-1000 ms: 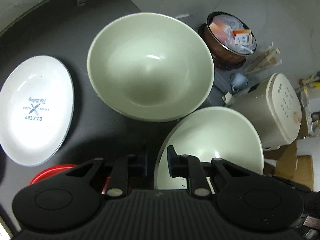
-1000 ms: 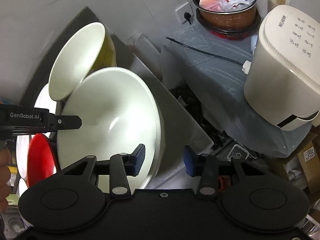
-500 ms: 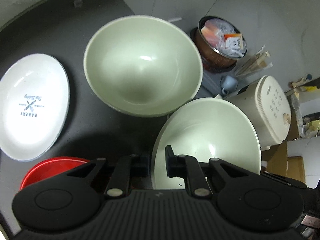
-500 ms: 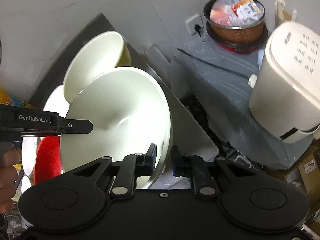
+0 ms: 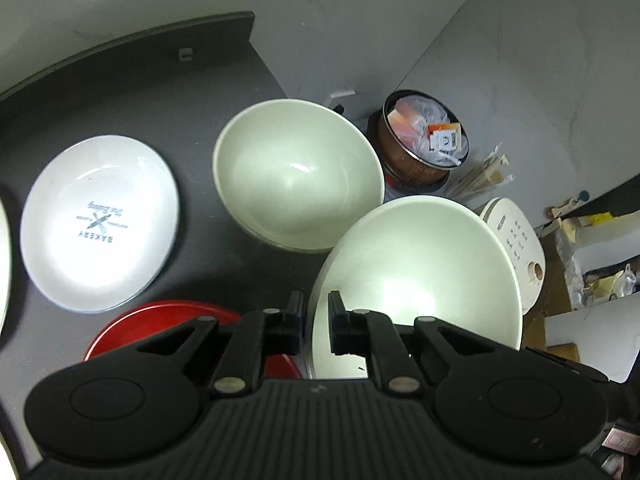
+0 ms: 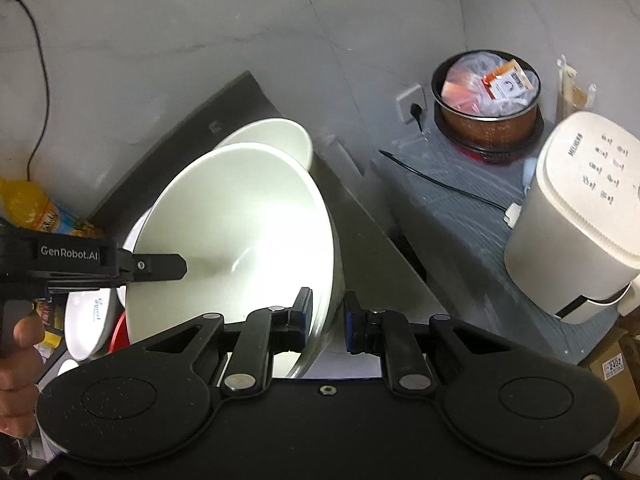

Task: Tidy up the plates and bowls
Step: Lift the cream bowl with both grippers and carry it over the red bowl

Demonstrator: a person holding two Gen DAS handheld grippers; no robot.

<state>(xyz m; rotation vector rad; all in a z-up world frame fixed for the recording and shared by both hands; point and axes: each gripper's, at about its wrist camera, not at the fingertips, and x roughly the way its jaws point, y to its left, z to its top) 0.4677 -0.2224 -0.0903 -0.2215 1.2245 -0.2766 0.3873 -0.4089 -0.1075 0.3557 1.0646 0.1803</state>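
Left black plastic two-finger gripper: ribbed matte body, two round housings, silver pivot screws on angled linkage arms, black finger pads. Right black plastic two-finger gripper: smooth speckled body, same round housings and silver screws, blue-edged pads. White "GenRobot.AI" lettering on the left unit's side, with a bare hand on its grip.

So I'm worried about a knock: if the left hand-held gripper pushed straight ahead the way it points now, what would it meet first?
Probably the second pale bowl on the dark counter. The left hand-held gripper grips a pale bowl whose rim already overlaps it, though depth is unclear.
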